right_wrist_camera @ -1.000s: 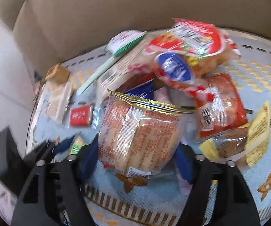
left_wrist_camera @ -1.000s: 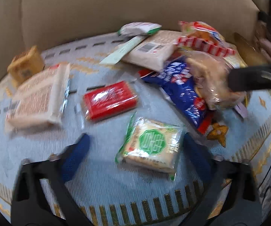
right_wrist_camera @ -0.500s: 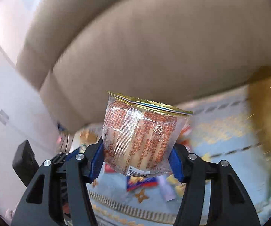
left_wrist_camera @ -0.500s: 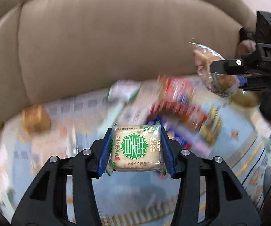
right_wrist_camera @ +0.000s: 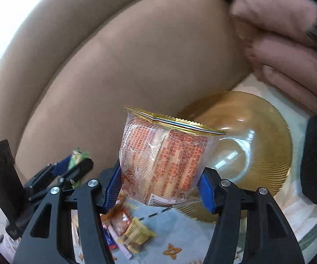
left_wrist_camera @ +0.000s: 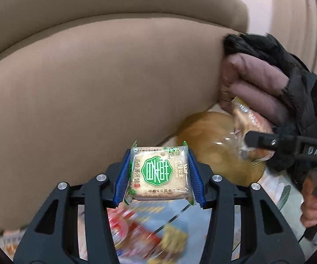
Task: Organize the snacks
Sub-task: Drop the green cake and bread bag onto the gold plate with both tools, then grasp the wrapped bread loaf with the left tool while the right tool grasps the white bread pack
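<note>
My left gripper point(left_wrist_camera: 158, 177) is shut on a square cracker pack with a green emblem point(left_wrist_camera: 159, 172), held in the air before the sofa back. My right gripper point(right_wrist_camera: 159, 186) is shut on a clear bread packet with orange print and a gold seal point(right_wrist_camera: 165, 160). An amber glass bowl point(right_wrist_camera: 266, 136) sits on the seat just behind that packet. In the left wrist view the bowl point(left_wrist_camera: 209, 140) lies ahead to the right, with the right gripper point(left_wrist_camera: 262, 142) and its packet point(left_wrist_camera: 251, 121) over its far side. The left gripper point(right_wrist_camera: 79, 165) shows at the left of the right wrist view.
A beige sofa back point(left_wrist_camera: 103, 77) fills the background. A pink and black padded jacket point(left_wrist_camera: 268, 70) lies right of the bowl. Loose snack packs point(right_wrist_camera: 127, 228) lie blurred on the patterned blue seat cover point(right_wrist_camera: 180, 231) below. A hand point(left_wrist_camera: 312, 202) holds the right gripper's handle.
Both grippers closed on their packs, lifted them off the seat and swung right towards the amber bowl. The snack pile dropped low in both views.
</note>
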`<state>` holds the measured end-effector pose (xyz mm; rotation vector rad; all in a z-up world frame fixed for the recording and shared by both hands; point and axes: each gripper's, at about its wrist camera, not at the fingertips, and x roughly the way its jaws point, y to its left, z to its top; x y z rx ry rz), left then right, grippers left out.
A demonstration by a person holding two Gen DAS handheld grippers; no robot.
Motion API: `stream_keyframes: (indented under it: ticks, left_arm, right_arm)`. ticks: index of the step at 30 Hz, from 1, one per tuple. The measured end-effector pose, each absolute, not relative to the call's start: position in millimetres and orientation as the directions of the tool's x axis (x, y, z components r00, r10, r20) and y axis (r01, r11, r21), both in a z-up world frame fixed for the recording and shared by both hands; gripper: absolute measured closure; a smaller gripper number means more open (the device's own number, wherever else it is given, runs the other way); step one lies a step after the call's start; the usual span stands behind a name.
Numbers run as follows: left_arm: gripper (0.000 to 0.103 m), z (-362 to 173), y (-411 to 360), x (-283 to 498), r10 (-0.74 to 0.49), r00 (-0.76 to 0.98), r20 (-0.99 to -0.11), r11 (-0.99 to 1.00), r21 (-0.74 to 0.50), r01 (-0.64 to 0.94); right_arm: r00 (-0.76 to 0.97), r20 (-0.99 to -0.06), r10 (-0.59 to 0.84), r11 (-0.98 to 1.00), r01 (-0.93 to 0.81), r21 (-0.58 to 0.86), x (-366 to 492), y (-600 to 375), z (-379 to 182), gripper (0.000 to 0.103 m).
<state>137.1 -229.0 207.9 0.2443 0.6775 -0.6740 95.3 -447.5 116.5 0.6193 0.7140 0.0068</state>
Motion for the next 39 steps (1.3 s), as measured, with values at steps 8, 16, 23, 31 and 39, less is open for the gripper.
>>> stream_keyframes:
  ticks: [8,16,23,31,39]
  left_arm:
    - [0.010,170.3,-331.0,152.2,-0.547,0.422,-0.723,0.641,-0.038,0.766]
    - [0.003,151.0,-310.0,142.2,-0.433,0.475,-0.766,0.725,0.018,0.689]
    - [0.003,172.6,-218.5,128.7,-0.349,0.587,-0.731,0.870,-0.019,0.493]
    - [0.003,166.3,-116.6,123.9,-0.155,0.645,-0.748,0.973,-0.002,0.231]
    - [0.003,166.9,0.4,118.8,-0.013,0.683,-0.730,0.999,0.018,0.038]
  right_arm:
    - [0.764,-0.635,0.114,0.777,0.329,0.536,96.7,-484.6,87.1,0.005]
    - [0.791,-0.599,0.122,0.783,0.294,0.548,85.5,-469.4,101.3,0.005]
    - [0.794,-0.577,0.193,0.864,0.141,0.483,100.8,-407.1,114.8,0.005]
    - [0.766,-0.583,0.270,0.924,-0.036,0.380,102.4,-326.4,130.4,0.005]
    - [0.708,-0.585,0.395,0.913,-0.233,0.335,109.6,-252.9,141.9,0.005]
